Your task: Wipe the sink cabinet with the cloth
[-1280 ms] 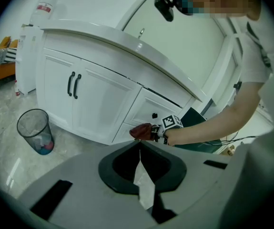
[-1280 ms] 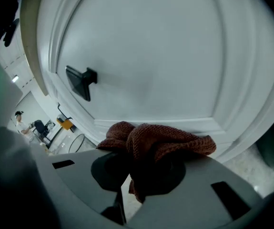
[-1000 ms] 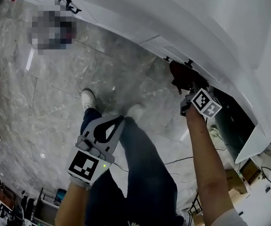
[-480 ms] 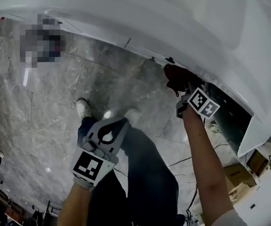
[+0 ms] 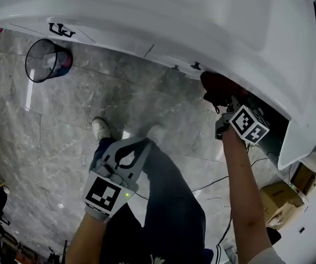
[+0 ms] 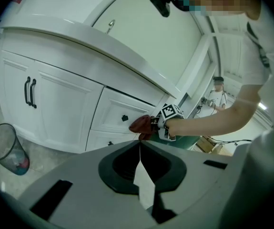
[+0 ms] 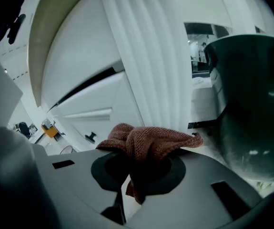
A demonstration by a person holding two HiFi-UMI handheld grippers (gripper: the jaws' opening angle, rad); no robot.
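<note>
Right tool (image 7: 133, 174) tight around cloth (image 7: 150, 144)

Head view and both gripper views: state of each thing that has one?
left gripper: shut, empty, away from the cabinet.
right gripper: shut on cloth.
cloth: bunched, held up at the drawer front.
double doors: closed.
drawer: closed.
wire wastebasket: upright on the floor, some litter in the bottom.
</note>
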